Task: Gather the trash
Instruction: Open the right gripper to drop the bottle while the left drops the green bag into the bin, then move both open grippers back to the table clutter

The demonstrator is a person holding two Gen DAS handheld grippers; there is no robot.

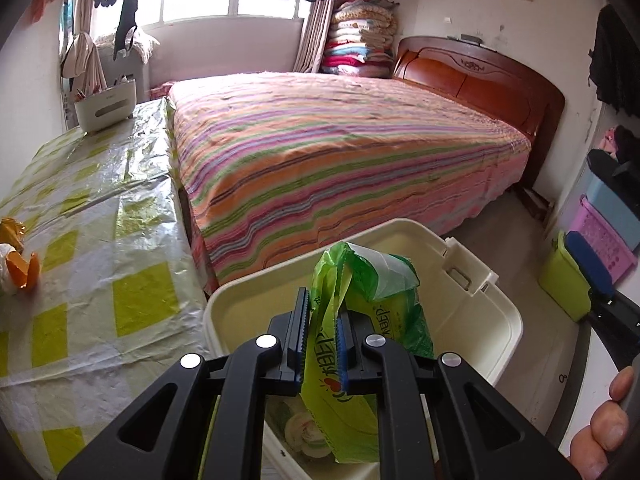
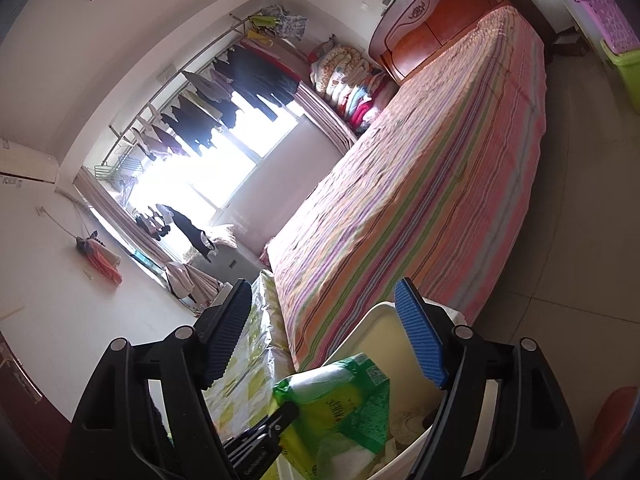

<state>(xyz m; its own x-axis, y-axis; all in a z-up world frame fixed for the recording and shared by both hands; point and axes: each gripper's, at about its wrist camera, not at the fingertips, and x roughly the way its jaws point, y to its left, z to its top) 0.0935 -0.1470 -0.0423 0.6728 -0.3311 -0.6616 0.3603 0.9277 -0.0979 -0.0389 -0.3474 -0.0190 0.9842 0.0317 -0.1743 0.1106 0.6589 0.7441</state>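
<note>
Green plastic wrapper [image 1: 340, 344], frame centre-bottom, clamped in left gripper [image 1: 322, 342] above cream bin [image 1: 460, 320]; right gripper [image 2: 324, 336] jaws apart, nothing between, lower frame.

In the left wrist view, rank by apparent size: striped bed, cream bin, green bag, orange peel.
1. Striped bed
2. Cream bin
3. Green bag, shut in the left gripper; nearness inflates it
4. Orange peel, partly cut off
</note>
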